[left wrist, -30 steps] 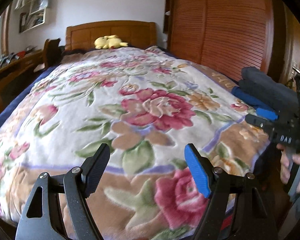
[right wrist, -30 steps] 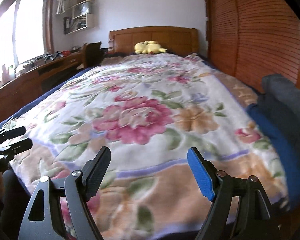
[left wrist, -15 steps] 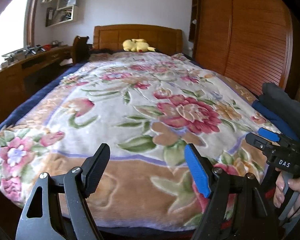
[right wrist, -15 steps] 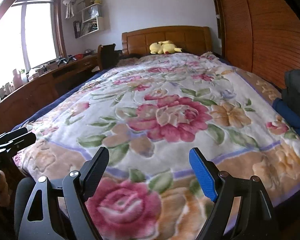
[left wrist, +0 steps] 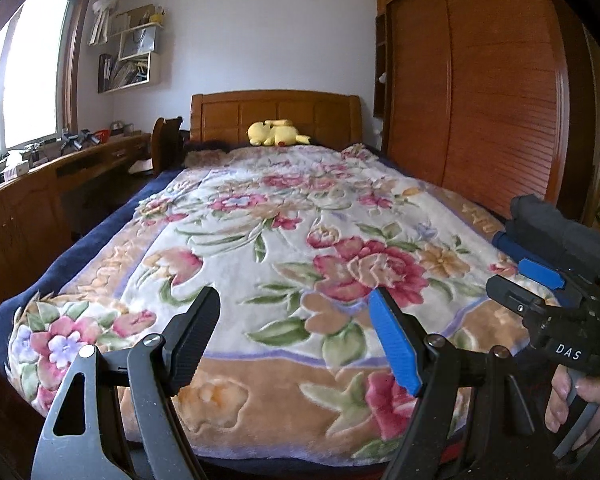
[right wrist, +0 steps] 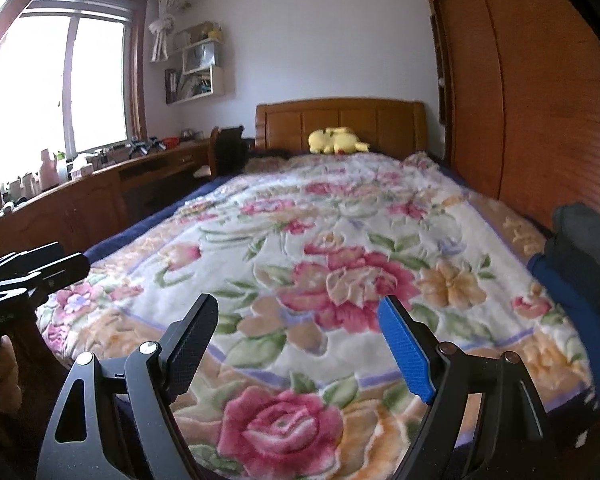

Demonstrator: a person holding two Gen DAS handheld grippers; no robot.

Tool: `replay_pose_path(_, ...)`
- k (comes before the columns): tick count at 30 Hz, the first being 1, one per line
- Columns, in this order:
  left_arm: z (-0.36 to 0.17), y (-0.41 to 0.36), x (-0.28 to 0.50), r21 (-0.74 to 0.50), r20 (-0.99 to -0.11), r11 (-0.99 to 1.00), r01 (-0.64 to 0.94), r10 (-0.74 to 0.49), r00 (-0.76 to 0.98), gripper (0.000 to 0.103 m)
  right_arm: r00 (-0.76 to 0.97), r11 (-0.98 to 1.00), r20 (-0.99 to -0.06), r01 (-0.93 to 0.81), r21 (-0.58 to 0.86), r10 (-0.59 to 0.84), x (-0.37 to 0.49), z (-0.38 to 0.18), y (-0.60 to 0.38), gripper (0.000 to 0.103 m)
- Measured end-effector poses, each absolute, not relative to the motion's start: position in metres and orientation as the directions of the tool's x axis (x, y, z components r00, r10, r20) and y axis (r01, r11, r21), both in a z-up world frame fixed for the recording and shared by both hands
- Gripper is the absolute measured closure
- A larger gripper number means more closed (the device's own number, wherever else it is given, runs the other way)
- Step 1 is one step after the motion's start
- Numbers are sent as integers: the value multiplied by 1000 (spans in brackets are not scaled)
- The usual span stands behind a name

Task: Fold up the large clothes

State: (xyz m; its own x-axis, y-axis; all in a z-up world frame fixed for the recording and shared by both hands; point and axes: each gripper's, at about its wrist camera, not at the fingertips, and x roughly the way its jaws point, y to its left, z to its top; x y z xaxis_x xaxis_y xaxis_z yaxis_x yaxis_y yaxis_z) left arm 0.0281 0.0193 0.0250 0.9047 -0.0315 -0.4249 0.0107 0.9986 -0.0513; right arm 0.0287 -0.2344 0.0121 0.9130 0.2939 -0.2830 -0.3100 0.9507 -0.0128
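Both pairs of tongs hang released over the foot of the bed, nothing between the pads of either: the left tongs [left wrist: 294, 336] and the right tongs [right wrist: 298, 344], each with one black and one blue pad. Compared with a second ago they have pulled up and back from the floral blanket [left wrist: 300, 248]; then the pads sat low over the roses at the near hem, now the whole bed and its headboard [left wrist: 276, 114] lie in front of them. The right tongs also show in the left view [left wrist: 532, 292], held by a hand [left wrist: 576, 400], well apart from the left ones.

To my eye that means no garment is in hand yet and no fold has begun. The clothes to be folded look to be the dark grey and blue stack [left wrist: 556, 236] at the right edge of the bed, by the louvred wardrobe [left wrist: 480, 92]; the right tongs are the nearer to it.

The blanket lies flat and bare across the middle, good room for spreading something large. A yellow plush toy [left wrist: 274, 133] sits far off at the headboard. On the left the long wooden counter [right wrist: 100, 184] runs alongside, leaving a narrow aisle.
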Motion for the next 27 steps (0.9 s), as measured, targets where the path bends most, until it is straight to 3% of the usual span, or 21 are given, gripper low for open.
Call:
replay_pose_path(8,36,15,16,-56,-385,998,4,-25,923,25,933,957,-227,-289,-17,278,11,10,-242,19)
replay_pose_path(27,36,12,11,-55,-369,998,-6,-15,929,25,932,958,-234,-285,-7,276,10,14,-241,19)
